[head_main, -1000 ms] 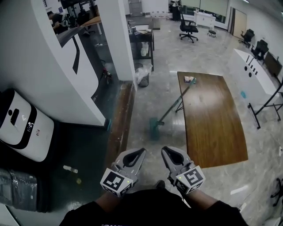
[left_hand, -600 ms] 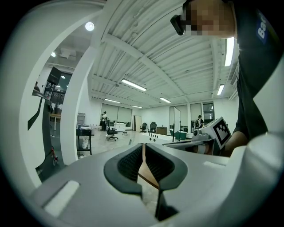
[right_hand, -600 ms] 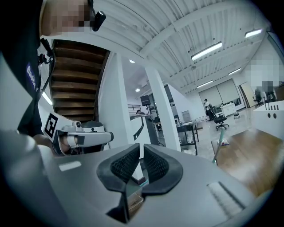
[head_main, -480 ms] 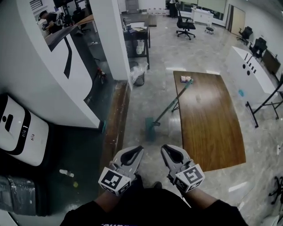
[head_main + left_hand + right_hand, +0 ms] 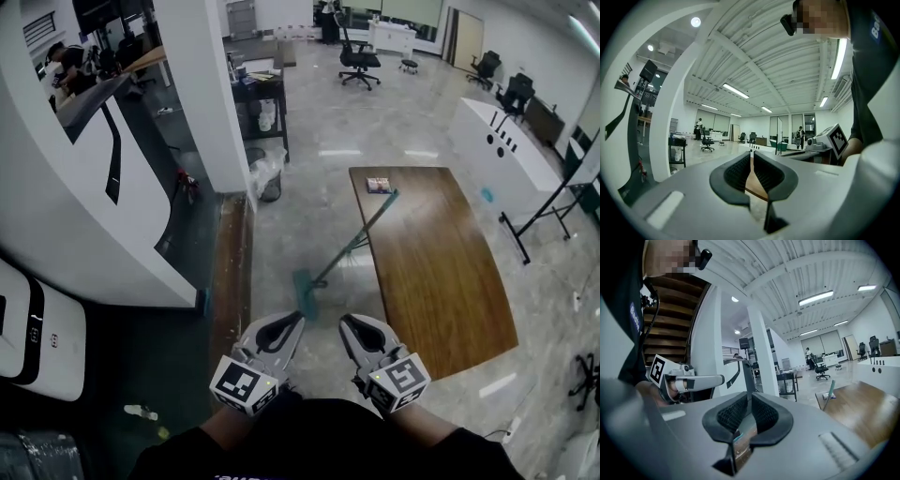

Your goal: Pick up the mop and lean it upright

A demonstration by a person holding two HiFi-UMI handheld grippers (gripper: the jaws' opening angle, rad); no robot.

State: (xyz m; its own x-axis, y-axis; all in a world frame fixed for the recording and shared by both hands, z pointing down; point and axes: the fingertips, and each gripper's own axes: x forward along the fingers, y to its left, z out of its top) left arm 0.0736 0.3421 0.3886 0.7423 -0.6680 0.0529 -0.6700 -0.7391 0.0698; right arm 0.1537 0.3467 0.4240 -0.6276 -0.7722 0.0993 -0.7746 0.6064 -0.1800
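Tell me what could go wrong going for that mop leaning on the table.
The mop only leans, its handle tip on the edge of the wooden table: a nudge might slide it off. A small flat item beside that tip could get swept away. The left gripper and right gripper are both shut and must open before gripping.

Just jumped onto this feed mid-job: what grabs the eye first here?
The teal mop stands out: its head is on the floor at centre, its handle slanting up against the edge of the long wooden table. In the foreground, the left gripper and right gripper sit side by side, jaws together, empty.
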